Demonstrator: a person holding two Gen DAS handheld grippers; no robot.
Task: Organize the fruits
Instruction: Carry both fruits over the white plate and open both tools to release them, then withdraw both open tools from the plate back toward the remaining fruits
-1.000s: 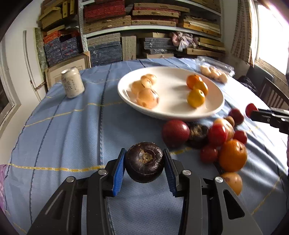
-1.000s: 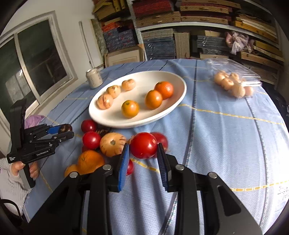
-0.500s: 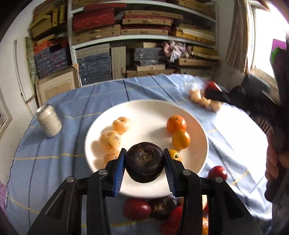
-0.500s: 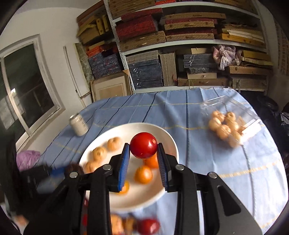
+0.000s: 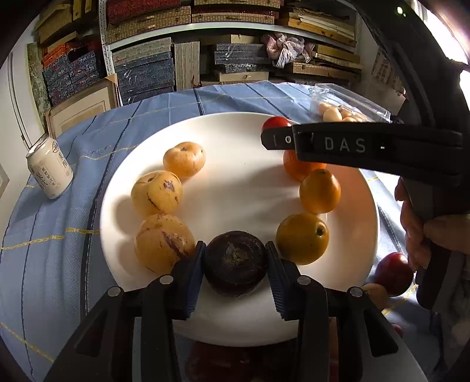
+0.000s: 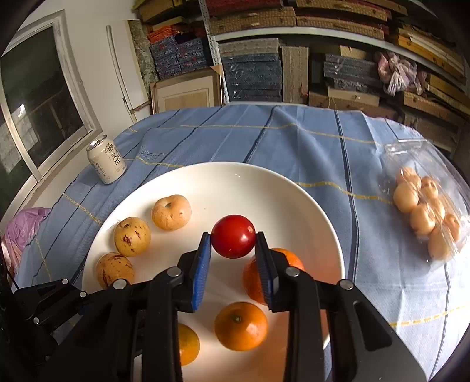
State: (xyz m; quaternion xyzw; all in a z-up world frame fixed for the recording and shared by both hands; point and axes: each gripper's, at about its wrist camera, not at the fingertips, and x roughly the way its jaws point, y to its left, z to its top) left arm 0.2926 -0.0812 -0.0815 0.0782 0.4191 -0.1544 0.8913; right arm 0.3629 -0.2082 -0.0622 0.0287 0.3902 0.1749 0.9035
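Drink can point(image 6: 106, 163) on blue tablecloth point(image 6: 293, 147) (upright), shelves point(image 6: 293, 17) behind.

You work in a home storeroom: shelves point(image 6: 337, 32) of stacked boxes stand behind a cloth-covered table point(image 6: 293, 141), beside a window point(image 6: 38, 97).

My left gripper point(image 5: 236, 261) and right gripper point(image 6: 233, 249): black angular plastic frames, each with 2 ribbed blue pads point(image 5: 195, 276) and round silver screws point(image 5: 166, 279); pale "DAS" lettering marks 1 black side.
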